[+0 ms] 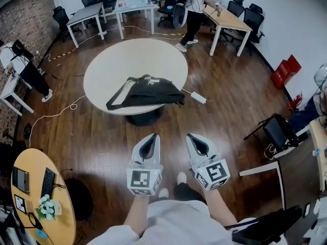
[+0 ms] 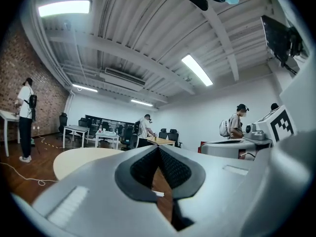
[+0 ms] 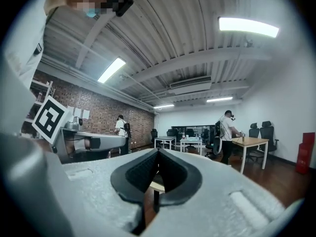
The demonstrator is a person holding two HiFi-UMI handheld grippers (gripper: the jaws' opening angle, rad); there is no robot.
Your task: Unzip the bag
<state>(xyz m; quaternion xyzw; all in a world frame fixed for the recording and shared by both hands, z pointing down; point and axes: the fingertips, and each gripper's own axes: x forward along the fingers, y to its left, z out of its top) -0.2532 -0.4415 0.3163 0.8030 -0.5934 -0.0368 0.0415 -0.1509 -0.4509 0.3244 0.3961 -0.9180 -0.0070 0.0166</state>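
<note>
A black bag (image 1: pixel 145 92) with a long strap lies on the near half of a round white table (image 1: pixel 127 60). Both grippers are held side by side above the wooden floor, well short of the table and the bag. My left gripper (image 1: pixel 152 136) points toward the table with its jaws closed together and nothing between them. My right gripper (image 1: pixel 190 136) is likewise shut and empty. In the left gripper view the jaws (image 2: pixel 158 148) meet at the tip, with the table edge (image 2: pixel 74 157) beyond. In the right gripper view the jaws (image 3: pixel 158 152) also meet.
A white power adapter (image 1: pixel 198 97) and cable lie at the table's right edge. A round wooden desk (image 1: pixel 43 198) with a keyboard stands at lower left. A dark chair (image 1: pixel 278 131) is to the right. A person (image 1: pixel 194 9) stands by far desks.
</note>
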